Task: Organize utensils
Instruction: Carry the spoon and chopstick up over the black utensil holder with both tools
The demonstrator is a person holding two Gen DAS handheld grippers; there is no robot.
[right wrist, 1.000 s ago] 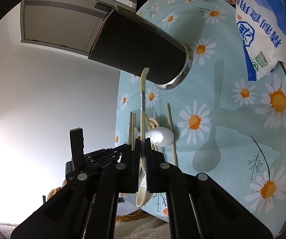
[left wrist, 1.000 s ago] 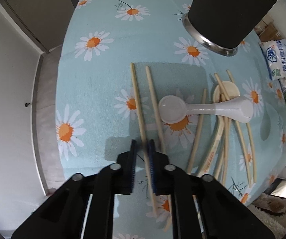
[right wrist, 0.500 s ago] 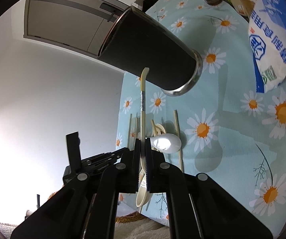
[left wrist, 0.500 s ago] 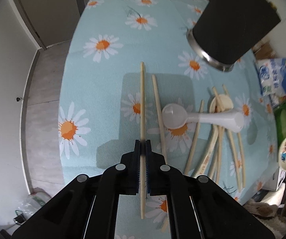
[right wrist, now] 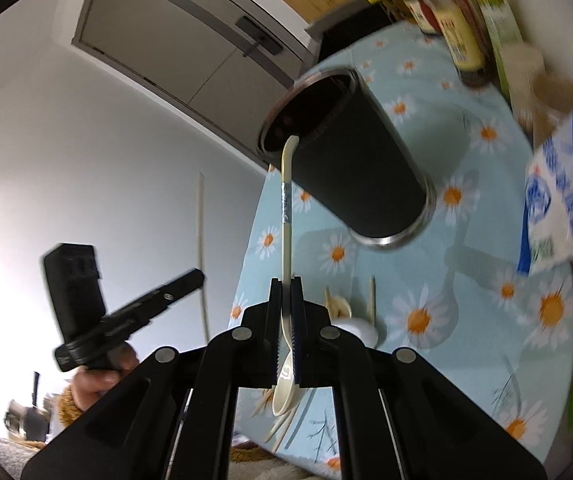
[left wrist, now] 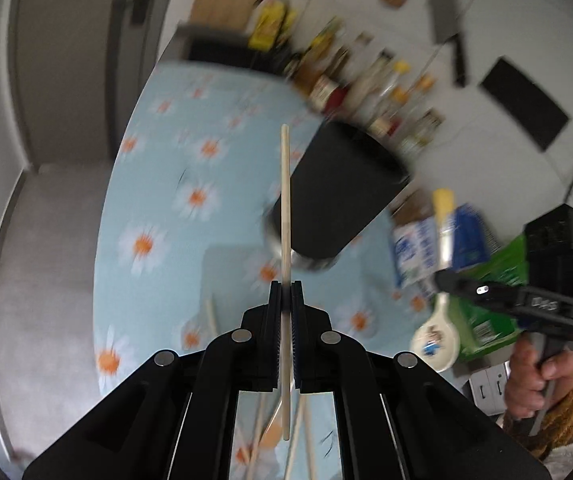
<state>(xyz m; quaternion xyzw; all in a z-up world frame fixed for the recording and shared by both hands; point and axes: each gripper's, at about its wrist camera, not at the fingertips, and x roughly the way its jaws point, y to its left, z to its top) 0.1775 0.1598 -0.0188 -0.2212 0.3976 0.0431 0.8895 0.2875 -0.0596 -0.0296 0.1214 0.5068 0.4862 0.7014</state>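
Observation:
My left gripper [left wrist: 285, 292] is shut on a single wooden chopstick [left wrist: 285, 208], held up off the table and pointing toward the black utensil cup [left wrist: 342, 192]. My right gripper [right wrist: 285, 288] is shut on a cream ceramic spoon [right wrist: 286, 208], handle up, its tip just in front of the cup's open rim [right wrist: 306, 112]. The spoon also shows in the left wrist view [left wrist: 436, 332], and the chopstick in the right wrist view [right wrist: 201, 240]. More chopsticks [right wrist: 372, 300] and a white spoon [right wrist: 360, 330] lie on the daisy tablecloth [right wrist: 466, 300].
Bottles and jars [left wrist: 358, 84] stand along the table's far edge. A blue-white bag [right wrist: 558, 184] and a green package [left wrist: 486, 308] sit at the right side. A knife and a spatula hang on the wall [left wrist: 446, 32].
My left gripper closed on a chopstick and lifted it off the table, tilting up toward the cup. My right gripper rose with the spoon, so the cup's opening now shows.

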